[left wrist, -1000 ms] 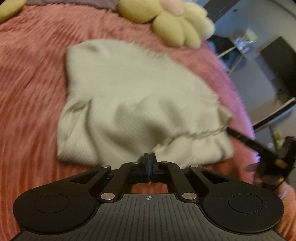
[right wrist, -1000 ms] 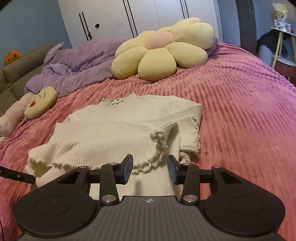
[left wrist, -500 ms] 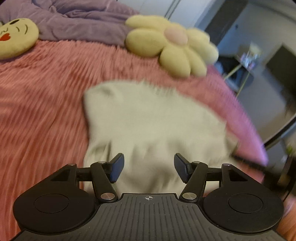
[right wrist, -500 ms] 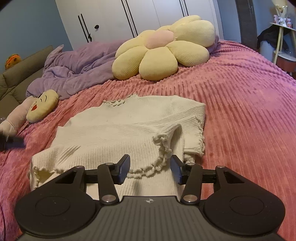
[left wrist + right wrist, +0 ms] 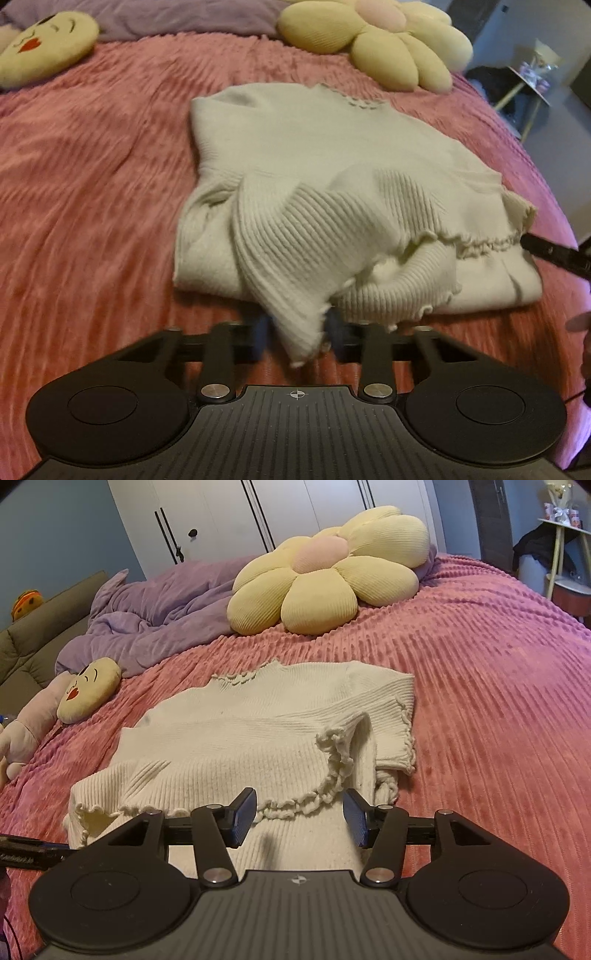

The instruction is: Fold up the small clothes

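Note:
A cream ribbed sweater (image 5: 332,155) lies partly folded on the pink bedspread (image 5: 92,184). My left gripper (image 5: 297,338) is at its near edge. Its jaws are closing, and a frilled corner of the sweater fills the gap between them, drawn up off the bed. In the right wrist view the same sweater (image 5: 240,746) lies ahead with its frilled hem just beyond my right gripper (image 5: 299,818). The right jaws are opening, and the pads stand apart over the knit without pressing it. One right finger (image 5: 554,253) shows beside the hem in the left wrist view.
A yellow flower pillow (image 5: 325,579) and a purple blanket (image 5: 155,627) lie at the back of the bed. A face cushion (image 5: 92,686) sits at the left. Past the bed's right edge stands a small side table (image 5: 532,74).
My left gripper went from shut to wide open, came in lower at the sweater's near edge and has narrowed around a corner of it. The right jaws have widened slightly; that hand stayed put.

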`<state>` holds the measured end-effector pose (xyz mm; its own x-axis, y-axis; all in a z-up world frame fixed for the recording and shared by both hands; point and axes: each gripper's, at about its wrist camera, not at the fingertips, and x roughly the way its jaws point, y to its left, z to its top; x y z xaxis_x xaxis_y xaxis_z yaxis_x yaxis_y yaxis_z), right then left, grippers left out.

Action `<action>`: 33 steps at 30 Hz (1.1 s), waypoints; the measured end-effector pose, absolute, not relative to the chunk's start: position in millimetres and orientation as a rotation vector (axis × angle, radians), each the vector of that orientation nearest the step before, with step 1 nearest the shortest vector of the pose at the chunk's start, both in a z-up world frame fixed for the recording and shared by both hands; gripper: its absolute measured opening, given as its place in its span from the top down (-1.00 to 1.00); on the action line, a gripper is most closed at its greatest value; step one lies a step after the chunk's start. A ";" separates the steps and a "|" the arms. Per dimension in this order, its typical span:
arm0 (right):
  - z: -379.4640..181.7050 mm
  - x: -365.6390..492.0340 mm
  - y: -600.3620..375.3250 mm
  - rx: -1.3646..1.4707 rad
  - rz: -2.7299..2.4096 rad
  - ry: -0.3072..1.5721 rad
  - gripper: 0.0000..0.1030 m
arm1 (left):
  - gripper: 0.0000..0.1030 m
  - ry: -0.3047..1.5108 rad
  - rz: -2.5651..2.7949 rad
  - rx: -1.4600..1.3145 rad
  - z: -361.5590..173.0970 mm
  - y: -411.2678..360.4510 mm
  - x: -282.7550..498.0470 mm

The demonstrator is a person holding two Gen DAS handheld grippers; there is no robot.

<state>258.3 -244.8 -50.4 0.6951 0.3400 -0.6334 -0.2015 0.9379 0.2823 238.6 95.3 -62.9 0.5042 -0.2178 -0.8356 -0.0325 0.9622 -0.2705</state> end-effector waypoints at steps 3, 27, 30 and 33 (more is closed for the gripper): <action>-51.2 258.8 -245.0 0.191 0.305 0.741 0.00 | 0.81 1.015 -0.127 -0.307 -51.7 104.8 242.5; -53.3 288.3 -260.5 0.077 0.292 0.714 -0.08 | -0.18 0.825 -0.162 -0.438 -30.0 168.6 325.2; -53.9 294.5 -252.2 -0.001 0.321 0.713 -0.08 | -0.20 0.861 -0.200 -0.375 -39.9 158.0 331.4; -59.7 302.2 -241.2 -0.090 0.346 0.751 -0.08 | -0.20 0.877 -0.215 -0.386 -48.4 153.5 341.0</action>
<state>302.2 -241.2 -59.7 0.6770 0.2758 -0.6823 -0.3398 0.9395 0.0426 341.0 153.5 -48.4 0.6243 -0.3383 -0.7041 0.0260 0.9099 -0.4141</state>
